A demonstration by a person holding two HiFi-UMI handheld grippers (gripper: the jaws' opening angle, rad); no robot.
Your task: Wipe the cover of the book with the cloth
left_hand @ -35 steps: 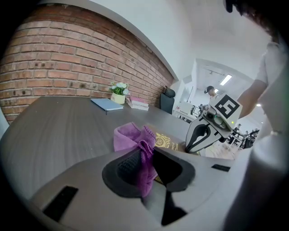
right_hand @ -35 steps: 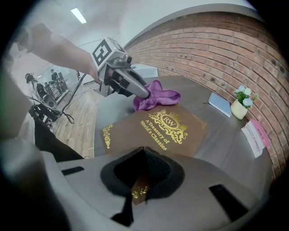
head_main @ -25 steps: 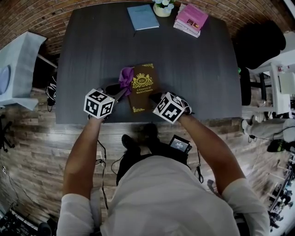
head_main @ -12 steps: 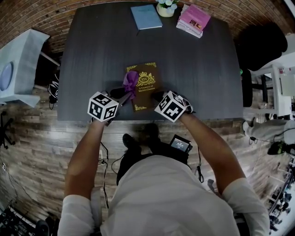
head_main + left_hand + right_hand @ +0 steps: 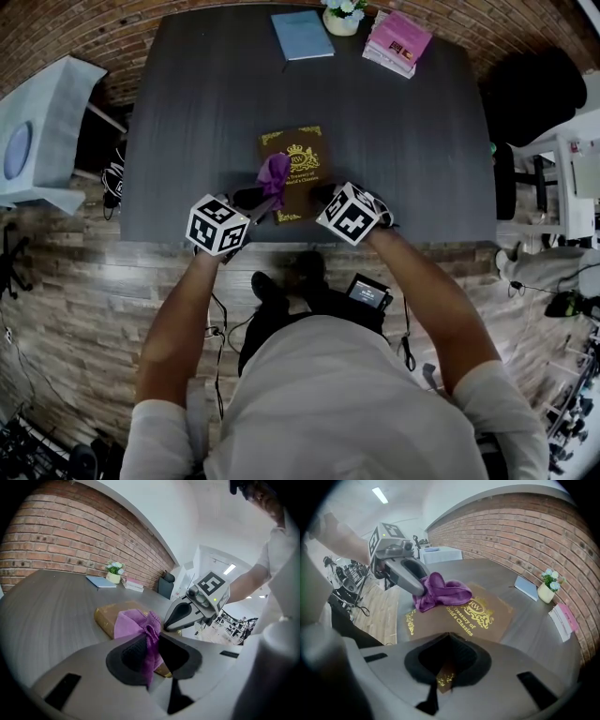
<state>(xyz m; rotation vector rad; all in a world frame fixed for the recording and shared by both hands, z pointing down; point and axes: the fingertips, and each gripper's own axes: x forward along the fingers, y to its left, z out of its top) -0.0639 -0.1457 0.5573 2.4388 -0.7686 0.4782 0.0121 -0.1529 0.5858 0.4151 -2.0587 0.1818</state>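
A brown book with gold print lies near the front edge of the dark table. A bunched purple cloth rests on the left part of its cover. My left gripper is shut on the cloth, which hangs down between the pads of the left gripper. My right gripper is shut with nothing in it, and its tips rest on the book's near right corner. In the right gripper view the cover spreads ahead of the right gripper, with the cloth at its left side.
At the table's far edge lie a light blue book, a small flower pot and a stack of pink books. A black chair stands to the right and a white table to the left.
My left gripper has slid the cloth rightward, from the book's left edge onto the cover. The right gripper has stayed on the near corner.
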